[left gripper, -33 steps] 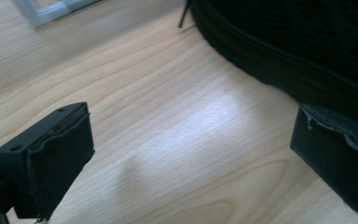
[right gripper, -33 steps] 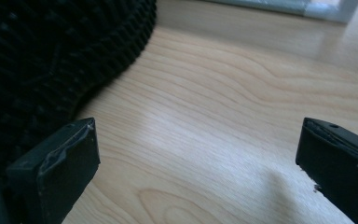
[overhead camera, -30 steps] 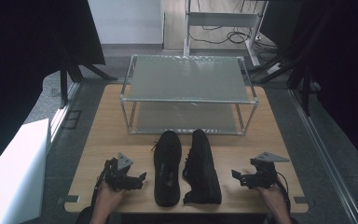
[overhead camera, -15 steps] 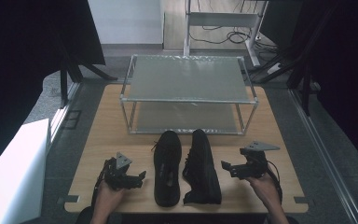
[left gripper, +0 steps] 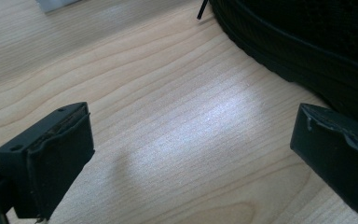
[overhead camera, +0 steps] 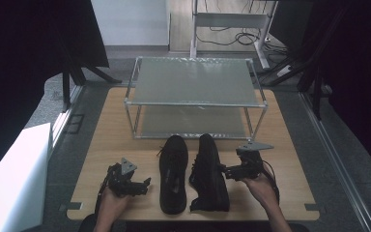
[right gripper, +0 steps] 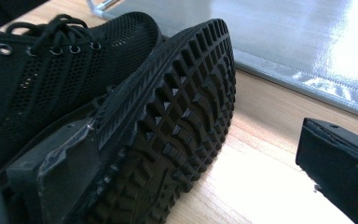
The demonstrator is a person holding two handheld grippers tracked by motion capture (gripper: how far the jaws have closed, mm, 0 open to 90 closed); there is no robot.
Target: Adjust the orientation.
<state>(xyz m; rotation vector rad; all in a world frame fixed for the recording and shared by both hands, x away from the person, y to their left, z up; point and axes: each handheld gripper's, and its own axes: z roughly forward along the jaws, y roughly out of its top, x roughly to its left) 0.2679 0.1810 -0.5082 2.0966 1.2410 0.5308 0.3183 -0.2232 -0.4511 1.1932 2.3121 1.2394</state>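
Near the rack: a metal-framed rack (overhead camera: 195, 99) with two shelves stands at the far side of the table (overhead camera: 290, 193); two black shoes lie just in front of it, side by side, toes toward it.
Right shoe (overhead camera: 209, 171): tipped on its side, its studded sole facing the right gripper (overhead camera: 228, 171); it is on the table, not on a shelf.
Left shoe (overhead camera: 173, 173): upright, just beside the other, also short of the rack.
Right gripper: released, jaws wide apart; one jaw sits against the edge of the right shoe's sole, the other stands clear over bare wood.
Left gripper (overhead camera: 142, 186): released and grasping nothing, near the left shoe on the side away from its mate.
Progress: judging by the layout, both shoes are meant for the rack; neither is lifted, so the work is at its start, with the first grasp being lined up.
Hard to tell: whether the right jaw presses the sole or merely touches it; both heels are cut off in the gripper views.
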